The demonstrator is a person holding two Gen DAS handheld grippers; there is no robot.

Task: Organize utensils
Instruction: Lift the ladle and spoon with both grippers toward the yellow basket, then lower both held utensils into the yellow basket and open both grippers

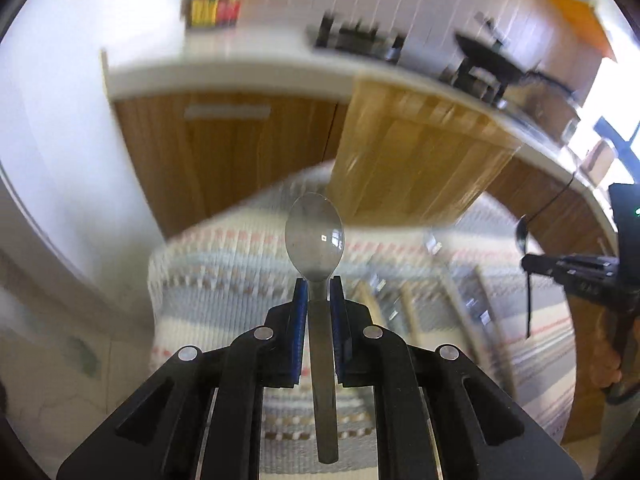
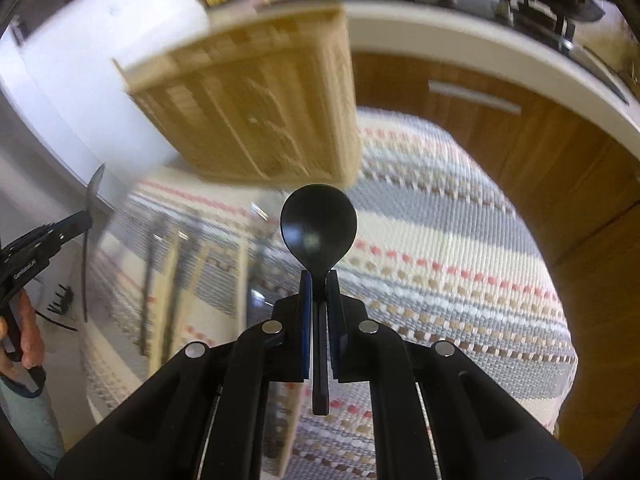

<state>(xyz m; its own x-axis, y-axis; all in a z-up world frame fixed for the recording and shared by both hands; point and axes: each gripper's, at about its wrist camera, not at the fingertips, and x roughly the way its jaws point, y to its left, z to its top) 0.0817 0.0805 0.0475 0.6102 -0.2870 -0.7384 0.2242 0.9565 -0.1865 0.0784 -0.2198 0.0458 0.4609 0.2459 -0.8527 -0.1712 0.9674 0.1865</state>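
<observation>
My left gripper (image 1: 319,286) is shut on the neck of a silver spoon (image 1: 314,234), whose bowl points forward and whose handle runs back between the fingers. My right gripper (image 2: 319,282) is shut on a black spoon (image 2: 318,234), held the same way. Each view catches the other gripper from the side: the right gripper (image 1: 528,266) with its black spoon (image 1: 523,236) at the right edge, the left gripper (image 2: 86,220) with the silver spoon (image 2: 94,188) at the left edge. Both hang above a striped woven cloth (image 2: 440,248). A blurred wooden utensil organizer (image 2: 192,280) with utensils lies on it.
A light wooden board or box (image 2: 260,108) stands at the cloth's far side. Behind it run wooden cabinet fronts (image 1: 224,152) under a white counter (image 1: 240,68) with a stove and a black pan (image 1: 488,54). A person's hand (image 2: 28,332) holds the left gripper's handle.
</observation>
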